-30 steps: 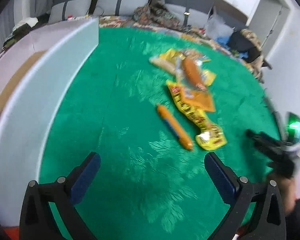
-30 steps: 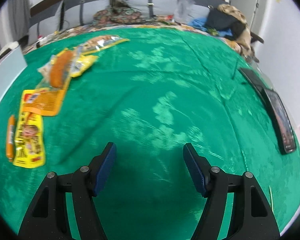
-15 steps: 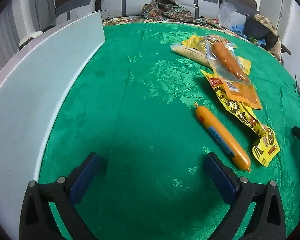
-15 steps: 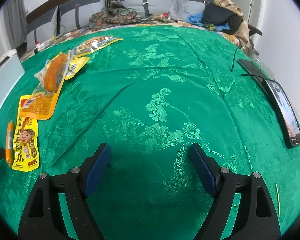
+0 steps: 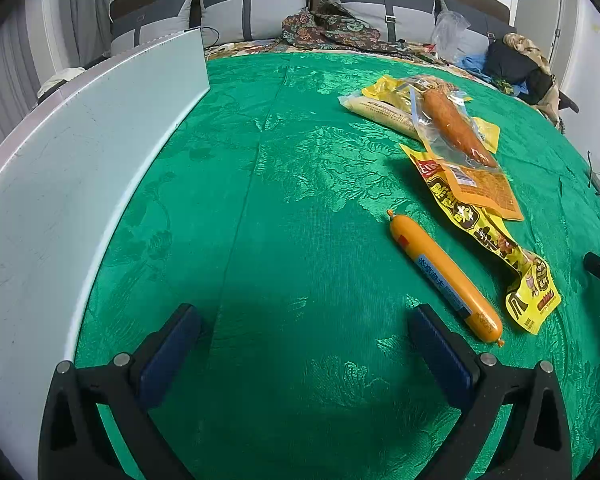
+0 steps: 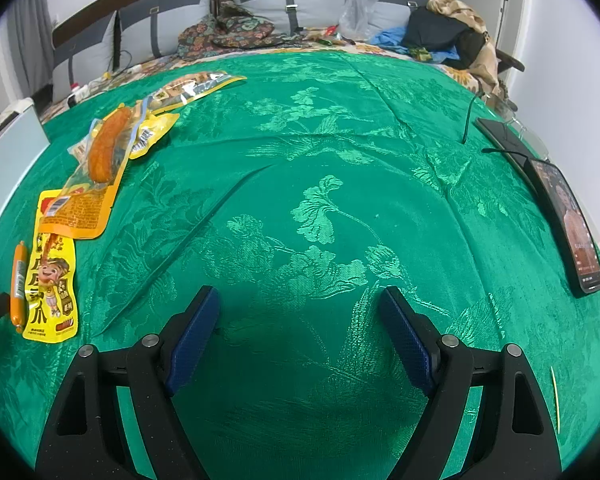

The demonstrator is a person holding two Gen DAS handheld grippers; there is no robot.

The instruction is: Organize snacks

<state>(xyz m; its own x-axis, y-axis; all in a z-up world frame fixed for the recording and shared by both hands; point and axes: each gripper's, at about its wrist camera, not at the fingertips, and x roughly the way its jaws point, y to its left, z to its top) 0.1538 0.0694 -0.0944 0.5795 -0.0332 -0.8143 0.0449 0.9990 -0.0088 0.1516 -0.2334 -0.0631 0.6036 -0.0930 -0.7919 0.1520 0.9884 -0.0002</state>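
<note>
Just right of my left gripper (image 5: 304,356), the sausage (image 5: 444,276) lies on the green cloth (image 5: 284,208), its near end close beside the right finger (image 5: 440,348). Its long axis runs away and leftward, toward the packets (image 5: 472,184). Jaws spread, nothing between them. My right gripper (image 6: 300,340) has just been opening; it stands wide and empty over bare cloth, with the sausage (image 6: 18,286) far to its left. I judge the left hand nearer; a short shift right would straddle the sausage.
</note>
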